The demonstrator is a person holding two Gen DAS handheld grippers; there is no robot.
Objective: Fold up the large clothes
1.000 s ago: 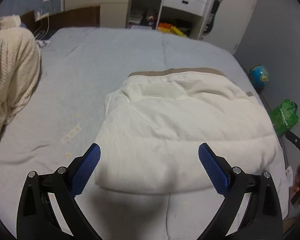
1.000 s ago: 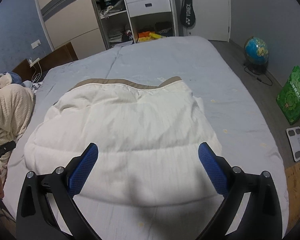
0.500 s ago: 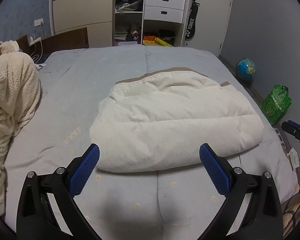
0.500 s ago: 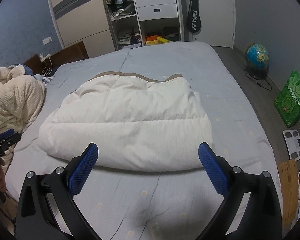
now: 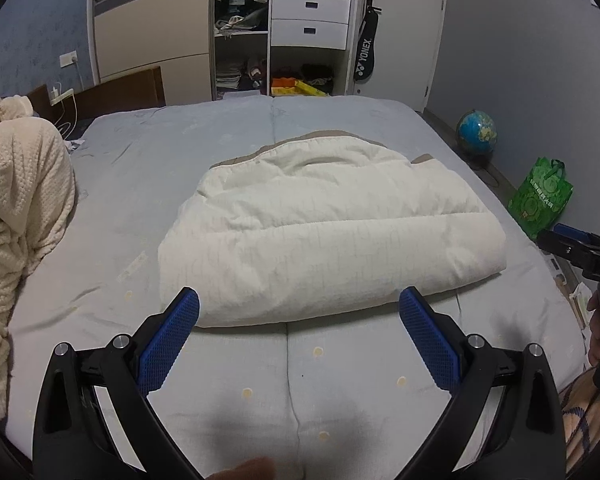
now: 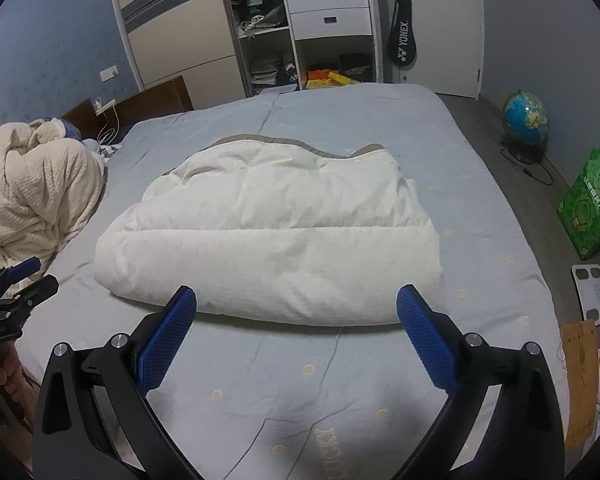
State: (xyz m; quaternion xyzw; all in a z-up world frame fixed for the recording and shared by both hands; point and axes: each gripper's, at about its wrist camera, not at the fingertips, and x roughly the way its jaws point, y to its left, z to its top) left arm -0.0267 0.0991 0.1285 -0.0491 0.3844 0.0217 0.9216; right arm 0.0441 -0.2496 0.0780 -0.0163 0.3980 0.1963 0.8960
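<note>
A knitted cream blanket (image 6: 32,196) is heaped at the left of the grey-blue bed (image 6: 340,128). Beyond the bed stand open shelves (image 5: 240,60) and 2 white drawers (image 5: 309,20). A globe (image 6: 526,118), green bag (image 6: 590,208) and white scale (image 6: 594,292) sit on the floor.

We are looking across a bed (image 6: 480,208) covered in a pale blue sheet, with a dark wooden headboard (image 6: 164,98) standing against a blue wall (image 6: 48,52). A cream knitted blanket (image 6: 32,196) is lying heaped at the bed's left side. Beyond the bed, an open shelf unit (image 6: 268,52) is holding clutter beside white drawers (image 6: 330,10), and a black racket bag (image 6: 402,40) is hanging by a white door (image 6: 448,20). On the grey floor (image 6: 496,136) a globe (image 6: 526,118), a green bag (image 6: 590,210) and a white scale (image 6: 594,292) are sitting.
</note>
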